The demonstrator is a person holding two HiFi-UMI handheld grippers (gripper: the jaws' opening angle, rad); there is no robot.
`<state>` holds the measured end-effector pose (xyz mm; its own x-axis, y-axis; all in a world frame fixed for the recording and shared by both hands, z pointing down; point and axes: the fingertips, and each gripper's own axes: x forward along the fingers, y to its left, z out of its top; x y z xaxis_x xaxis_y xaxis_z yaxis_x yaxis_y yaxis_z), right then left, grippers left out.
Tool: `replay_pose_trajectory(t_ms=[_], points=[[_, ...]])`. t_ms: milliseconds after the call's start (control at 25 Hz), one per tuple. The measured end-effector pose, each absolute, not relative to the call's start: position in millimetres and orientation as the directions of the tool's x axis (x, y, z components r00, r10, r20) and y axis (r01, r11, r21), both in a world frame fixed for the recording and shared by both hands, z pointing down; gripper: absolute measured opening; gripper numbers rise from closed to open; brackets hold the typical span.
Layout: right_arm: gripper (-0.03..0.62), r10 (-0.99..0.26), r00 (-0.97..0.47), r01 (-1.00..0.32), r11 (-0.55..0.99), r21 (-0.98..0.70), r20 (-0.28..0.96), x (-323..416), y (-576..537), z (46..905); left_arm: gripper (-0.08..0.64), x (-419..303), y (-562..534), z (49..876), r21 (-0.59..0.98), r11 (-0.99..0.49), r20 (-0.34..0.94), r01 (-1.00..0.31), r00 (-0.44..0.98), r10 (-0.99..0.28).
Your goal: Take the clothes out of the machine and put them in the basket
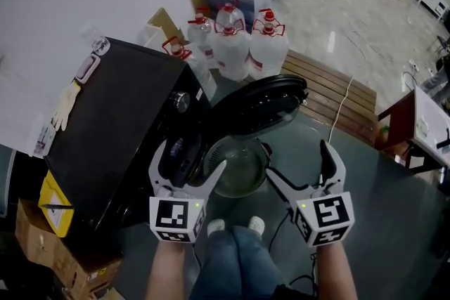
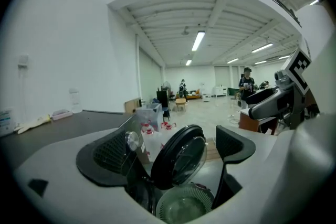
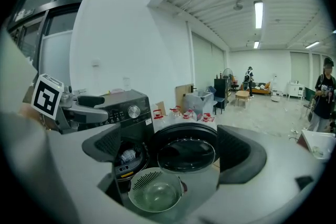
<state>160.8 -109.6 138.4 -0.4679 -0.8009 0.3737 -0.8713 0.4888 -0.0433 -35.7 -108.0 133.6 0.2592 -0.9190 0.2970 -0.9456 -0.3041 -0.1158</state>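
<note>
Left gripper [image 1: 190, 162]: wide open, empty; white shell, dark ribbed pads, marker cube at the rear.
Right gripper [image 1: 298, 161]: likewise wide open, gripping nothing.
Basket [image 1: 240, 169]: just beyond and below both pairs of jaws, between the two grippers; round, pale translucent plastic, slotted wall, apparently empty.
Clothes [image 3: 127, 156]: pale crumpled bundle inside the drum, past the right gripper's left jaw. Clear only in the right gripper view, a dim patch in the head view, and out of sight in the left gripper view.
Door [image 1: 261, 106]: beyond the basket, swung open; round, glossy black rim, domed glass.
Washing machine [image 1: 112, 130]: left of the left gripper's jaws; matte black box. Silver dial and control panel legible only in the right gripper view.
Rubber glove [image 1: 66, 103]: limp, cream, on the machine's top edge.
Water bottles [image 1: 233, 40]: farther off; clear plastic, red handles.
Wooden slats [image 1: 330, 91]: right of the bottles, partly cut off by the door.
Standing person [image 3: 322, 95]: far right, seen in the right gripper view.
</note>
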Motion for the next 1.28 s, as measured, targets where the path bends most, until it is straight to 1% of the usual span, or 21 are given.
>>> replay_pose_trajectory(t_ms=[280, 680, 1040, 1280], points=[[0.566, -0.787, -0.452, -0.879, 0.473, -0.060, 0.421, 143, -121, 191, 0.538, -48, -129, 189, -0.098, -0.323, 0.346, -0.941, 0.272, -0.898], [0.566, -0.781, -0.399, -0.907, 0.413, -0.082, 0.480, 123, -126, 280, 0.538, -57, -133, 294, -0.030, -0.400, 0.451, -0.916, 0.344, -0.824], [0.566, -0.745, -0.386, -0.913, 0.392, -0.113, 0.544, 101, -125, 362, 0.538, -83, -135, 378, 0.027, -0.373, 0.507, -0.928, 0.334, -0.795], [0.566, -0.706, -0.385, -0.915, 0.378, -0.143, 0.594, 87, -120, 415, 0.538, -104, -119, 437, 0.030, -0.384, 0.577, -0.923, 0.329, -0.747]])
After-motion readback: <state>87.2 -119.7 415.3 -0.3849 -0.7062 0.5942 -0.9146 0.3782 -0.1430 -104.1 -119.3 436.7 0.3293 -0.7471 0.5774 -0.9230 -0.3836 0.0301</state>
